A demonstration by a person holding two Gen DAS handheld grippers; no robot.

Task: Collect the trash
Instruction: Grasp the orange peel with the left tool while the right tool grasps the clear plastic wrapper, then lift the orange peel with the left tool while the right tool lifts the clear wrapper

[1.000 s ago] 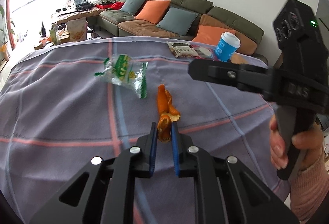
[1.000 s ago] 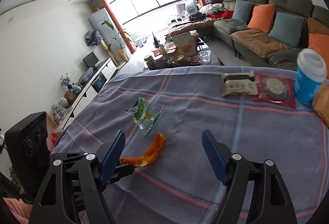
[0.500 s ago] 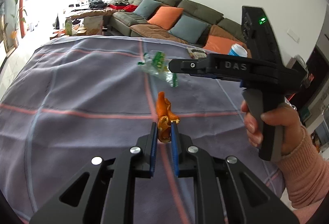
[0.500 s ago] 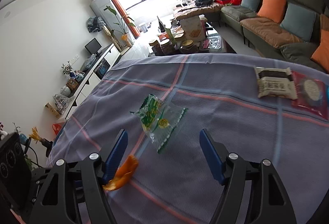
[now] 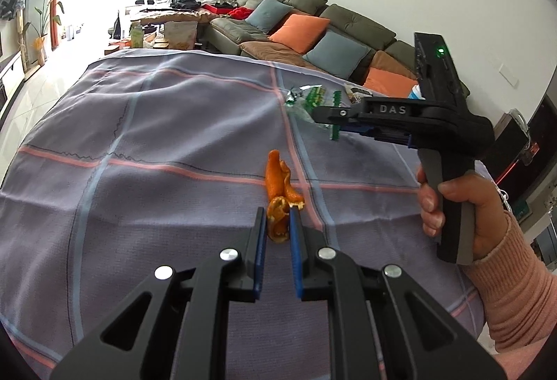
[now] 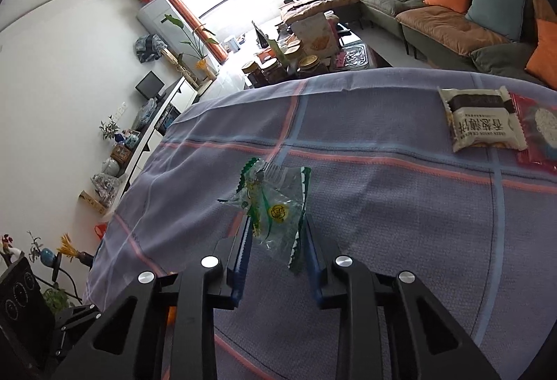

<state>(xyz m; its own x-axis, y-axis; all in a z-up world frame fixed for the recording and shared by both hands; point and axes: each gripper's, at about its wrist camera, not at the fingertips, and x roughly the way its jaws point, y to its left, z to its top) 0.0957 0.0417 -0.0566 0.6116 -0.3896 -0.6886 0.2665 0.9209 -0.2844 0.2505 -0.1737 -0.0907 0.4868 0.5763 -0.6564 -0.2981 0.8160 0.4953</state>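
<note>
My left gripper (image 5: 277,216) is shut on an orange peel (image 5: 280,192) and holds it just above the purple checked tablecloth (image 5: 156,178). My right gripper (image 6: 276,223) has closed in on a crumpled clear-and-green plastic wrapper (image 6: 275,202), which sits between its blue pads (image 6: 243,244); the jaws touch the wrapper's sides. In the left wrist view the right gripper (image 5: 334,113) hangs over the same wrapper (image 5: 308,101) further back on the table.
A white cracker packet (image 6: 482,122) and a red snack packet (image 6: 538,132) lie at the table's far right. A blue cup (image 5: 416,92) stands behind the right gripper. A sofa (image 5: 313,28) with cushions is beyond the table.
The right gripper moved forward over the wrapper and narrowed its jaws around it. The left gripper kept the peel and shifted a little.
</note>
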